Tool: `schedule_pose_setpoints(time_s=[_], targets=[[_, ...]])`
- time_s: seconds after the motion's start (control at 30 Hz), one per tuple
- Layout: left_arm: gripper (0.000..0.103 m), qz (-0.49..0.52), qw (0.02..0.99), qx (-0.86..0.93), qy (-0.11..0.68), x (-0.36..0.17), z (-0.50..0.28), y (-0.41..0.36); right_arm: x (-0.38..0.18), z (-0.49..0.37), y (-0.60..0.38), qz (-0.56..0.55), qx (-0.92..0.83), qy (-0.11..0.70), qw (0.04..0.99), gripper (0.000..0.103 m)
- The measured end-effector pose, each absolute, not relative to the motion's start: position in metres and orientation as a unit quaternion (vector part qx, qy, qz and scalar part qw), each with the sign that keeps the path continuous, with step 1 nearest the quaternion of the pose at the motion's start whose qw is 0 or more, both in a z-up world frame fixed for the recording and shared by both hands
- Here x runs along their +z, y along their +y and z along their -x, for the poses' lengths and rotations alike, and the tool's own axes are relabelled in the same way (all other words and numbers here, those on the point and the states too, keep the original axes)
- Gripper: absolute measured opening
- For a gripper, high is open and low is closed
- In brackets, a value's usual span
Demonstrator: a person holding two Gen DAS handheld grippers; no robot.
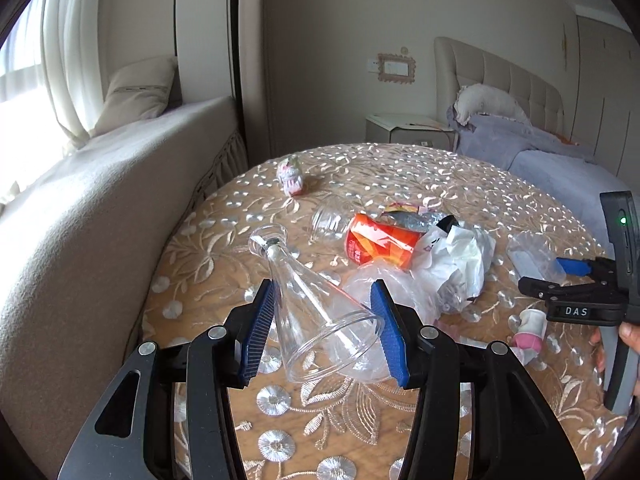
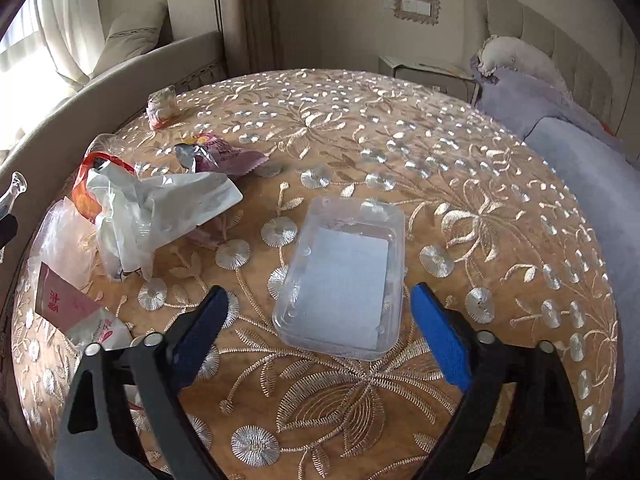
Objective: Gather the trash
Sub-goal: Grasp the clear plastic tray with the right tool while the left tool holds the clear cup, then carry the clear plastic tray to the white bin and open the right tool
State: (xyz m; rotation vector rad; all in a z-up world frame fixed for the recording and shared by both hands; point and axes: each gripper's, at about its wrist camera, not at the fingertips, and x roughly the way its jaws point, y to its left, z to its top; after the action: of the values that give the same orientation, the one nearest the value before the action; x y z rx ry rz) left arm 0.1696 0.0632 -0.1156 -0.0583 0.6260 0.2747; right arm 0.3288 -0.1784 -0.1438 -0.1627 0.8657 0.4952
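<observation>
- We see a round table (image 2: 460,184) covered in a tan cloth with silver floral embroidery; all the trash lies on it.
- Beside it, a beige window seat (image 1: 100,208) carries a cushion (image 1: 138,90), and a bed (image 1: 560,152) with a lavender cover stands beyond the far edge.
- Our left gripper (image 1: 326,330) has its blue pads on either side of a clear plastic cone-shaped cup (image 1: 308,300) that lies tilted, wide mouth toward us; the pads sit against its walls, so we read it as gripped.
- Our right gripper (image 2: 320,332) is spread wide, its jaws flanking the near end of a clear rectangular plastic tray (image 2: 344,276) without touching it.
- Left of the tray, a crumpled white plastic bag (image 2: 160,208) rests against an orange wrapper (image 2: 86,188), with a pink foil packet (image 2: 224,152) just behind.
- A small pink packet (image 2: 68,300) lies near the table's left edge.
- A tiny pink-and-white wrapper (image 2: 162,106) sits apart at the far left rim.
</observation>
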Motion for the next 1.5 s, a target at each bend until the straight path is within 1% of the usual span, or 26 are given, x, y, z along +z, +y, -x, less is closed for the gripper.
schedule_pose_setpoints(time_s=[0.03,0.23,0.53,0.77,1.0,1.5], targets=[[0.049,0.030,0.942,0.133,0.306,-0.116,-0.170,0.063,-0.147,-0.332,-0.180,0.069,0.240,0.424,0.871,0.061],[0.049,0.027,0.945,0.127,0.301,-0.112,-0.166,0.056,-0.140,-0.327,-0.190,0.050,0.254,0.420,0.870,0.061],[0.049,0.010,0.957,0.088,0.275,-0.093,-0.150,0.014,-0.080,-0.259,-0.220,0.062,0.275,0.331,0.901,0.061],[0.049,-0.007,0.964,0.019,0.267,-0.093,-0.141,-0.046,-0.058,-0.198,-0.263,0.069,0.253,0.291,0.920,0.061],[0.049,-0.033,0.960,-0.058,0.270,-0.102,-0.133,-0.115,-0.066,-0.147,-0.315,0.066,0.210,0.290,0.931,0.061],[0.049,-0.089,0.917,-0.237,0.309,-0.145,-0.119,-0.283,-0.088,-0.082,-0.423,0.020,0.088,0.311,0.946,0.061]])
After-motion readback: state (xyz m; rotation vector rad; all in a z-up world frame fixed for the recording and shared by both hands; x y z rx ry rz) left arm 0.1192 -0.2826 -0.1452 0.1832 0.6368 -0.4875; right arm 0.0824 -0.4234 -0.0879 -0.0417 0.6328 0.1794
